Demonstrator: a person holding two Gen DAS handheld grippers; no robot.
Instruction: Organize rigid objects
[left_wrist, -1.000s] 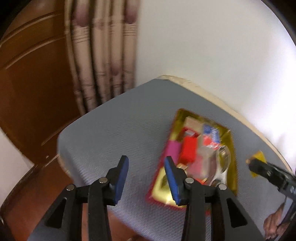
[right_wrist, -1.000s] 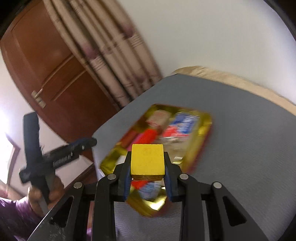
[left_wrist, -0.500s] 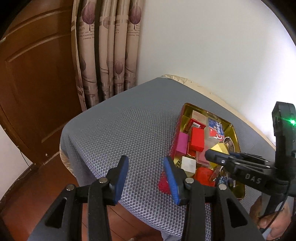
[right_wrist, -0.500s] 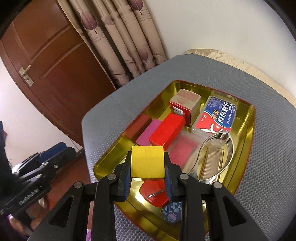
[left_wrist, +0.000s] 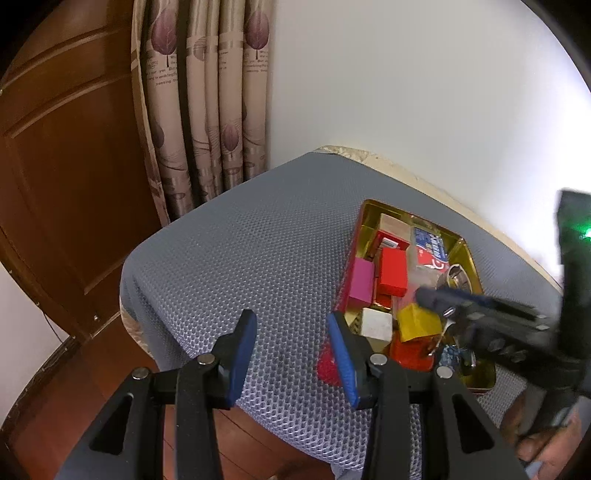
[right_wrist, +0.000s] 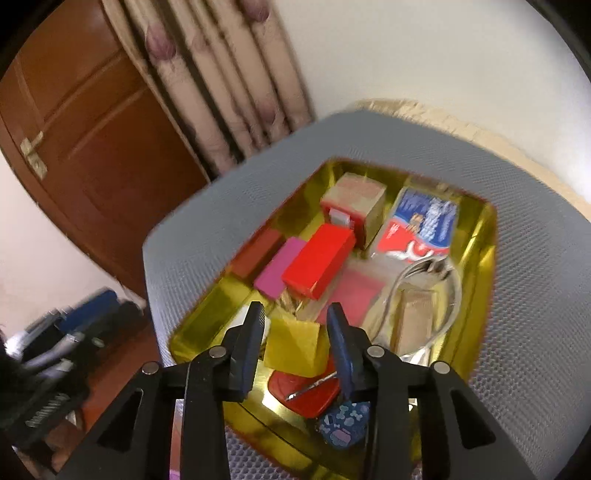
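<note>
A gold tin tray (right_wrist: 484, 258) sits on the grey mesh cushion (left_wrist: 258, 258) and holds several small things. A yellow block (right_wrist: 295, 347) lies tilted in the tray's near end, between the open jaws of my right gripper (right_wrist: 295, 325), which no longer touch it. It also shows in the left wrist view (left_wrist: 419, 321), beside a white block (left_wrist: 376, 325). My right gripper (left_wrist: 436, 302) hovers over the tray there. My left gripper (left_wrist: 291, 332) is open and empty above the cushion, left of the tray (left_wrist: 469, 258).
In the tray lie a red block (right_wrist: 317, 258), a pink block (right_wrist: 280, 273), a brown box (right_wrist: 354, 203), a blue-and-red packet (right_wrist: 421, 225), a metal clip (right_wrist: 417, 317) and a red lid (right_wrist: 306, 391). A wooden door (left_wrist: 55, 184) and curtain (left_wrist: 207, 110) stand behind.
My right gripper has opened and let go of the yellow block, which now rests tilted in the tray. The left gripper has barely moved.
</note>
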